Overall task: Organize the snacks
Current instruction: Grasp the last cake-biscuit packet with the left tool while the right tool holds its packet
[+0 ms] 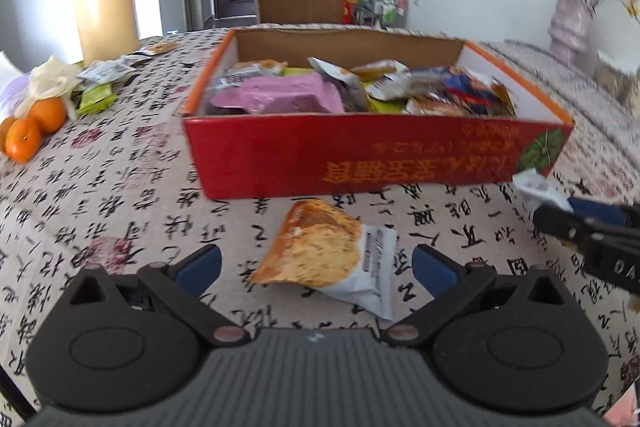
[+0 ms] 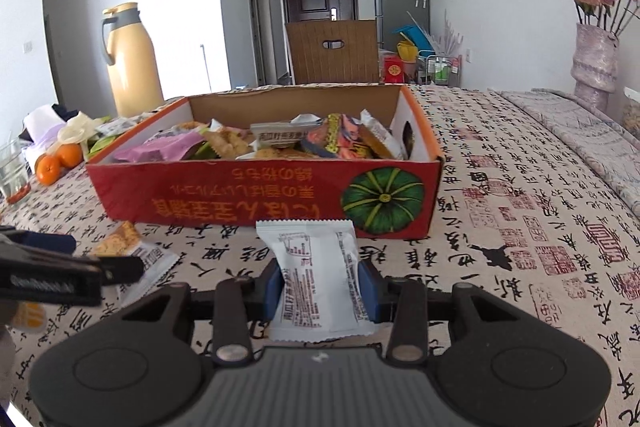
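right gripper (image 2: 320, 285): pinching a white snack packet (image 2: 312, 275) with small red print, held just before the red box (image 2: 256, 195) | left gripper (image 1: 316, 269): spread wide around an orange-and-white snack packet (image 1: 324, 259) lying on the tablecloth (image 1: 120, 187) | box: full of snacks

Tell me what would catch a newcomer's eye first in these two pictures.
The red box, heaped with snack packets and printed with a green pumpkin, sits mid-table. In front of it the right gripper clamps a white snack packet, while the left gripper hangs open around an orange snack packet lying on the calligraphy tablecloth.
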`<state>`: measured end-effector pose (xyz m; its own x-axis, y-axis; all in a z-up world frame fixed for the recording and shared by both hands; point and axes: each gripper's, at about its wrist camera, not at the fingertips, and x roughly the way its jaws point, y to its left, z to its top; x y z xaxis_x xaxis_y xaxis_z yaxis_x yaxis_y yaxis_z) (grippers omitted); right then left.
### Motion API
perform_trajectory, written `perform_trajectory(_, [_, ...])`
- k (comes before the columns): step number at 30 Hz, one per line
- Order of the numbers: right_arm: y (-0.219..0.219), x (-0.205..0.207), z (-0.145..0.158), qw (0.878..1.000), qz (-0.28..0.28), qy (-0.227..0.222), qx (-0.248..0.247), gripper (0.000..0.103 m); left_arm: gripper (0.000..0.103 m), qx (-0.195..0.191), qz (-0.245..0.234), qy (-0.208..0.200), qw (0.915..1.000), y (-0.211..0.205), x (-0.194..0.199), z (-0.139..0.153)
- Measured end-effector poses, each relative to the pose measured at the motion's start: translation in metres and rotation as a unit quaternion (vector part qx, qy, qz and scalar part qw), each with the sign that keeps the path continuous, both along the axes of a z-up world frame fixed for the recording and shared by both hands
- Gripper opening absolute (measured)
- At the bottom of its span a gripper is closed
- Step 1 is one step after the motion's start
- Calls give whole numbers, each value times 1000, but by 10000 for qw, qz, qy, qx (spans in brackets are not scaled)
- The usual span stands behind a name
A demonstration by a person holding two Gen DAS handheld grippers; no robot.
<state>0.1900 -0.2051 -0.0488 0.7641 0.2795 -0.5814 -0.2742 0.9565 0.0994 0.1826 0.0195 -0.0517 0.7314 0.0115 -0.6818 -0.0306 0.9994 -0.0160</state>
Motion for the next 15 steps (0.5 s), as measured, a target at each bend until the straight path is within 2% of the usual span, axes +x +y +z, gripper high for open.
perform_trajectory(5, [-4,0,-2,10000,-32,16,49,40,102,56,-44,145,9999,-7,11,-5])
perform_trajectory(8, [-4,1,-2,10000,-21,23,86,40,90,17,-13,248,9997,-7,16,-9])
perform_trajectory(15, [-3,1,-3,9999,24,47,124,40,70,-5,3,135,9999,-5,12,-7])
